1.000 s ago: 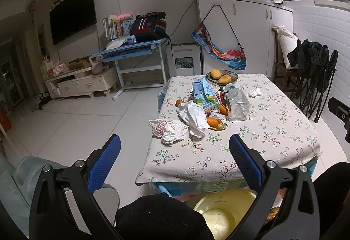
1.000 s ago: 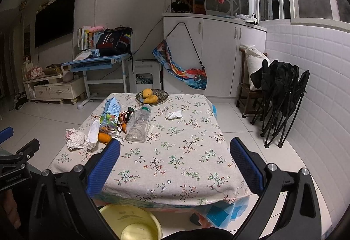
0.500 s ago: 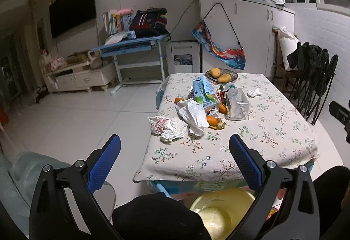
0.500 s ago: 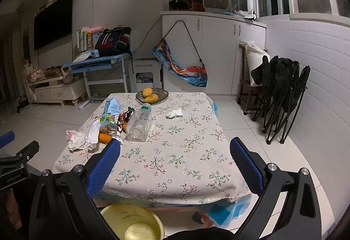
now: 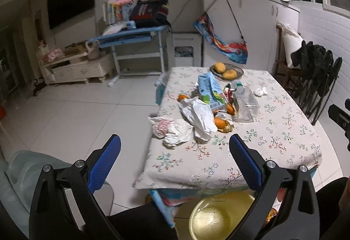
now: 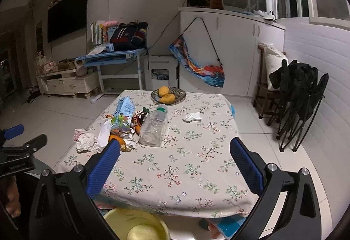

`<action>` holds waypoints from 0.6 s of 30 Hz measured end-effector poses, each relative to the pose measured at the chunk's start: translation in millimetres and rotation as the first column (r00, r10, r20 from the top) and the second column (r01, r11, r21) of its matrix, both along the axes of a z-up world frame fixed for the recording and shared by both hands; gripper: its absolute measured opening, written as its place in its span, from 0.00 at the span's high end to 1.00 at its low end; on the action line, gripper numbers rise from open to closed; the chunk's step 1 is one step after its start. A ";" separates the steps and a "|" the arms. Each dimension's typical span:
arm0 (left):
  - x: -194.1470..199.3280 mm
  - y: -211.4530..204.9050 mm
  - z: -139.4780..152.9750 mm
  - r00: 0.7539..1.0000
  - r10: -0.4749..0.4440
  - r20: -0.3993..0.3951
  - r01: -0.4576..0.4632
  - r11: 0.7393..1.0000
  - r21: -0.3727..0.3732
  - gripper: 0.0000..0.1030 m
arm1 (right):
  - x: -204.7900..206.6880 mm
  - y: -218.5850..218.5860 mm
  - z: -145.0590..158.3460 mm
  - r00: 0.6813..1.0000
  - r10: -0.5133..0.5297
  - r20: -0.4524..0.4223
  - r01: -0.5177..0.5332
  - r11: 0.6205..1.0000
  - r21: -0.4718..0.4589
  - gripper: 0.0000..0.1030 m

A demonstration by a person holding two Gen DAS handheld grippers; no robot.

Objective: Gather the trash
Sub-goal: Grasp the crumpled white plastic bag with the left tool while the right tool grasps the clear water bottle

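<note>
Trash lies on a low table with a floral cloth [image 5: 273, 143] [image 6: 186, 165]: a blue carton [image 5: 211, 90] [image 6: 124, 113], a clear plastic bottle [image 5: 245, 104] [image 6: 154, 128], white plastic bags [image 5: 199, 117] [image 6: 86, 141], orange peel [image 5: 221, 124] [image 6: 118, 141] and a crumpled tissue [image 5: 260, 91] [image 6: 192, 117]. My left gripper [image 5: 174, 150] is open and empty, short of the table's near left corner. My right gripper [image 6: 175, 152] is open and empty, above the table's near edge.
A yellow basin [image 5: 221, 216] [image 6: 135, 226] stands on the floor under the table's near edge. A basket of mangoes [image 5: 226, 70] [image 6: 167, 94] sits at the far end. Folded black chairs [image 6: 299, 95] lean on the right wall. A blue desk [image 5: 131, 36] stands behind.
Both grippers have come a little closer to the table, and the left view has swung slightly. Both stay open and empty.
</note>
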State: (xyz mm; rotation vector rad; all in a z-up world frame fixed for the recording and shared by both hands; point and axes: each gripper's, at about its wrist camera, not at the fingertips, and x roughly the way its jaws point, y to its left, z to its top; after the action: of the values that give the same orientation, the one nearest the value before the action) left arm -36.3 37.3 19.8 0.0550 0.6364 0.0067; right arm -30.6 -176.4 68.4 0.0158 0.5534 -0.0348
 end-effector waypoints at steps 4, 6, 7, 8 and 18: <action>28.1 12.3 -15.2 0.998 -0.002 -0.065 0.000 0.999 -0.040 0.07 | 13.1 -2.8 -6.3 1.000 0.013 -0.022 -0.013 1.000 0.012 0.06; 41.0 20.0 -24.5 0.996 0.003 -0.094 -0.007 0.999 -0.039 0.07 | 17.5 -2.0 -9.8 0.999 0.027 -0.033 -0.026 1.000 0.014 0.06; 47.6 23.1 -30.3 0.994 -0.001 -0.110 -0.002 1.000 -0.030 0.07 | 21.2 -0.9 -12.3 0.998 0.038 -0.042 -0.038 0.999 0.017 0.06; 53.3 24.7 -35.3 0.992 -0.004 -0.124 0.002 1.000 -0.016 0.07 | 24.1 -0.1 -14.0 0.998 0.047 -0.048 -0.046 0.999 0.021 0.06; 116.1 15.6 -57.8 0.982 -0.049 -0.184 0.070 0.992 0.108 0.08 | 77.3 -4.6 -44.5 0.978 0.062 -0.199 -0.043 0.994 0.103 0.06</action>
State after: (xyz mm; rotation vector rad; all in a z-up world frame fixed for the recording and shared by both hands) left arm 79.8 52.9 -38.0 0.1866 0.8156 -0.0200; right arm 46.8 -181.0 24.0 0.0940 0.7582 0.0428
